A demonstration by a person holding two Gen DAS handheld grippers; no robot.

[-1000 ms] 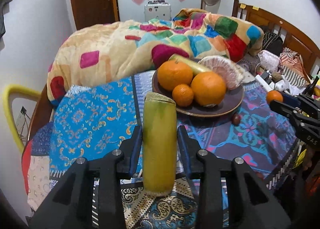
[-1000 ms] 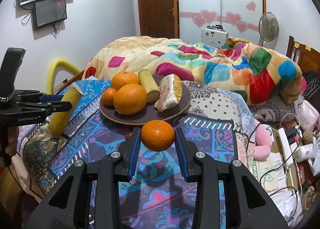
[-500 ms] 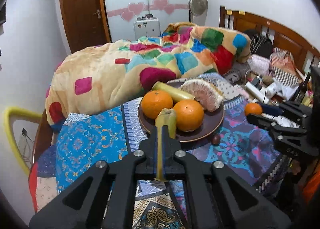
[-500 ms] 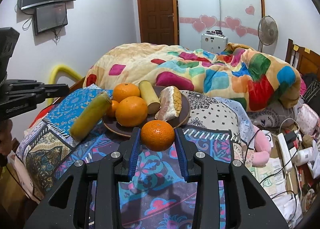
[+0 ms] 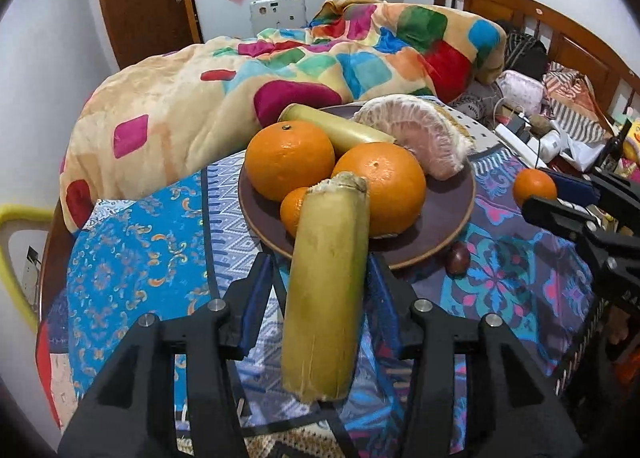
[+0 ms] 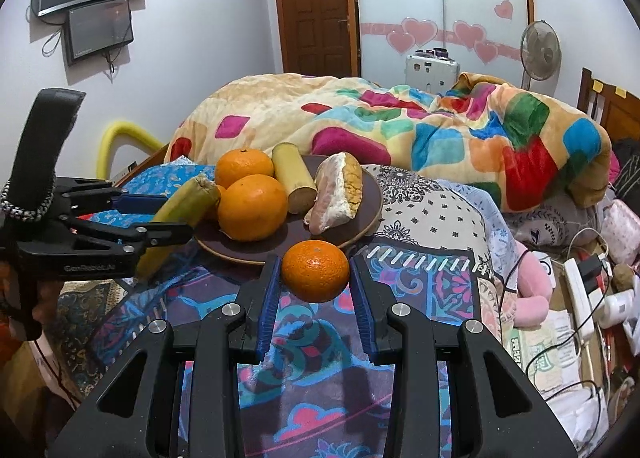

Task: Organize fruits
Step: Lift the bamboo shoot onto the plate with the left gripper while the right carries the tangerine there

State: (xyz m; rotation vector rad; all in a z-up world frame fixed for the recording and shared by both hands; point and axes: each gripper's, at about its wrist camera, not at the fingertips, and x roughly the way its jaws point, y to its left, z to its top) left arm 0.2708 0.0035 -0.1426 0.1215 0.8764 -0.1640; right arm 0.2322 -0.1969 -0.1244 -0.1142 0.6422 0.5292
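Observation:
A dark round plate point(image 5: 448, 218) point(image 6: 370, 206) on the patterned cloth holds two large oranges point(image 5: 290, 160) point(image 6: 253, 207), a small orange point(image 5: 294, 210), a yellow-green stalk piece point(image 5: 340, 128) and a pomelo wedge point(image 5: 420, 138) point(image 6: 336, 194). My left gripper point(image 5: 320, 278) point(image 6: 168, 218) is shut on a second yellow-green stalk piece point(image 5: 326, 290) point(image 6: 180, 214), whose top end reaches over the plate's near rim. My right gripper point(image 6: 315, 278) point(image 5: 552, 198) is shut on a small orange point(image 6: 315, 271) point(image 5: 535, 188), held above the cloth just right of the plate.
A small dark red fruit point(image 5: 457, 260) lies on the cloth by the plate's near-right rim. A bright patchwork blanket point(image 5: 320, 70) is heaped behind the plate. Cables, a power strip point(image 6: 580, 290) and clutter lie to the right.
My left gripper has brought the stalk piece forward to the plate, its tip now over the rim. My right gripper with the orange has edged a little closer to the plate.

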